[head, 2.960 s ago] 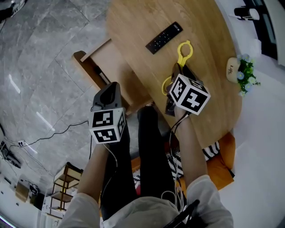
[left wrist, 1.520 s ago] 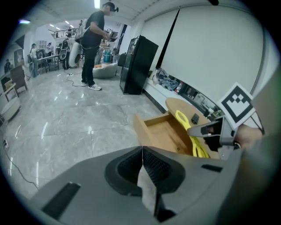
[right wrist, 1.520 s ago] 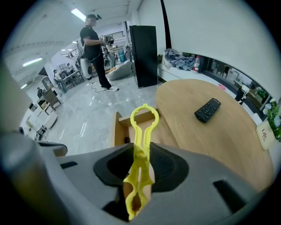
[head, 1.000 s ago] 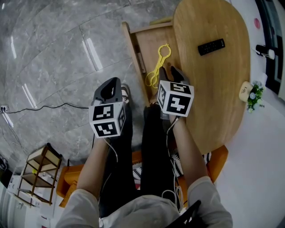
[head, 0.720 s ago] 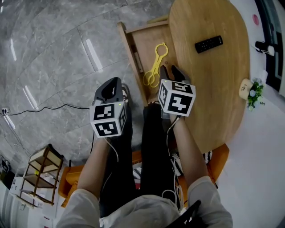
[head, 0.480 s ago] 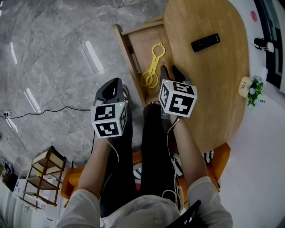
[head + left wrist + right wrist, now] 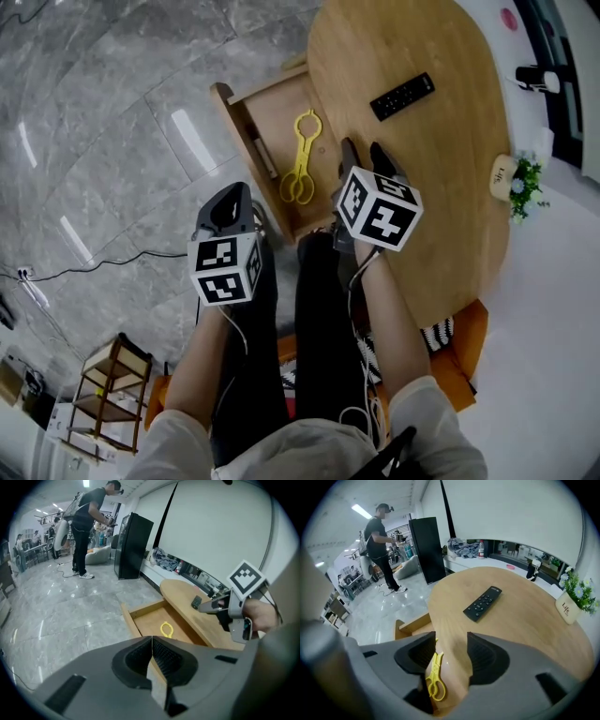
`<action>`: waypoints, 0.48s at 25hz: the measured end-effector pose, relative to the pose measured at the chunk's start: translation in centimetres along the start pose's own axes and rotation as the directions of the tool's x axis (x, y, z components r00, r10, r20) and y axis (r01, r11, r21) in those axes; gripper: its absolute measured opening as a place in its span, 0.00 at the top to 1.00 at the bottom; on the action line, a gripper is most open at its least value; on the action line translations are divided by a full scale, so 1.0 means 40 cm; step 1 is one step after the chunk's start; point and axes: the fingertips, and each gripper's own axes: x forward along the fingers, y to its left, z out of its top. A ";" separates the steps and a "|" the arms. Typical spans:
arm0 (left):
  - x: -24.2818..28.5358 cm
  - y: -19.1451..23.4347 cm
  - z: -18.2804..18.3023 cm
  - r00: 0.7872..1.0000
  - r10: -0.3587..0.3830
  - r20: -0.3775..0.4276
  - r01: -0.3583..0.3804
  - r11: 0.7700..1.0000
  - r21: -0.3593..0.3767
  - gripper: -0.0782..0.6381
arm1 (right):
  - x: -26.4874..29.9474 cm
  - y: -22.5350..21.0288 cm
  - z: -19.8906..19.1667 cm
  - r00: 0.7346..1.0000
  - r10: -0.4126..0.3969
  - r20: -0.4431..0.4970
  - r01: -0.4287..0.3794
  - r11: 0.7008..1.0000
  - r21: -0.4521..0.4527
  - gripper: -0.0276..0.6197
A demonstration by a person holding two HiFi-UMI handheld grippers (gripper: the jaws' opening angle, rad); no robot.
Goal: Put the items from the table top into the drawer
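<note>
Yellow tongs (image 7: 300,169) lying in open drawer (image 7: 277,111), right gripper (image 7: 364,156) at their 3 o'clock — jaws opening, empty, left gripper (image 7: 229,204) sitting clenched, empty

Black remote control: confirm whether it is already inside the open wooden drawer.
No, the black remote control lies on the oval wooden table top.

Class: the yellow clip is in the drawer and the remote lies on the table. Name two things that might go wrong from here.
1. The remote is flat and thin; the right tongs, jaws opening and empty, may pinch it poorly and drop it beside the drawer.
2. Dropped onto the yellow clip, it might sit high and snag under the table top.
</note>
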 end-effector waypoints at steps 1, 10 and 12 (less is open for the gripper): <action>0.005 -0.004 0.007 1.000 -0.004 -0.002 0.004 1.000 0.006 0.88 | 0.003 -0.014 0.012 1.000 -0.011 0.005 0.011 1.000 0.019 0.64; 0.053 -0.035 0.052 0.999 -0.019 -0.037 0.021 0.999 0.050 0.88 | 0.059 -0.111 0.111 0.997 -0.075 0.025 0.070 0.982 0.176 0.61; 0.063 -0.043 0.061 0.999 -0.023 -0.049 0.026 0.998 0.059 0.88 | 0.077 -0.129 0.127 0.996 -0.086 0.019 0.080 0.976 0.205 0.60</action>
